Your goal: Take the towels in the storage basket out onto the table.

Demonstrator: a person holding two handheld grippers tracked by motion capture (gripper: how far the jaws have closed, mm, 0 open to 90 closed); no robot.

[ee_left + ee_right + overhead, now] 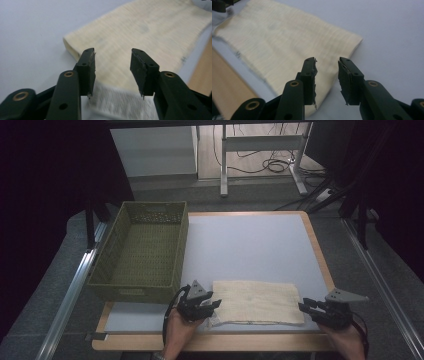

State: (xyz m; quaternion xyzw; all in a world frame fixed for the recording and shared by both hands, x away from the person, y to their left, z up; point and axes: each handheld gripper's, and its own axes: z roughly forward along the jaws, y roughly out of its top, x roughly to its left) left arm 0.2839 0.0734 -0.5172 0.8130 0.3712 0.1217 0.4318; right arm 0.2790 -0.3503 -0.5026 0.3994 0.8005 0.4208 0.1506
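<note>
Left of the cloth [257, 301], the basket [111, 270] (green wicker) holds nothing.

I see my right gripper [327, 67], jaws parted and empty, above the cloth's [279, 47] corner on the table [392, 30].

Cream rectangular cloth [257, 301] at the near middle: woven, matt, finely ribbed, soft-looking; a white, coarser, waffle-textured layer [117, 102] under its near left corner. Olive-green rectangular basket [141, 251] at the far left: woven, rough, matt, with open lattice weave along the rim. Pale grey-blue surface [250, 245]: smooth, matt, edged in light wood with a faint sheen. Left gripper [113, 71] and right gripper [327, 80]: black hard plastic, slightly glossy, with brass-coloured metal rivets; pads [138, 72] matt black, rubbery, frayed and ragged at the edges. Grey three-cornered plates on top: flat, dull metal look. Grey floor beyond: rough carpet.
</note>
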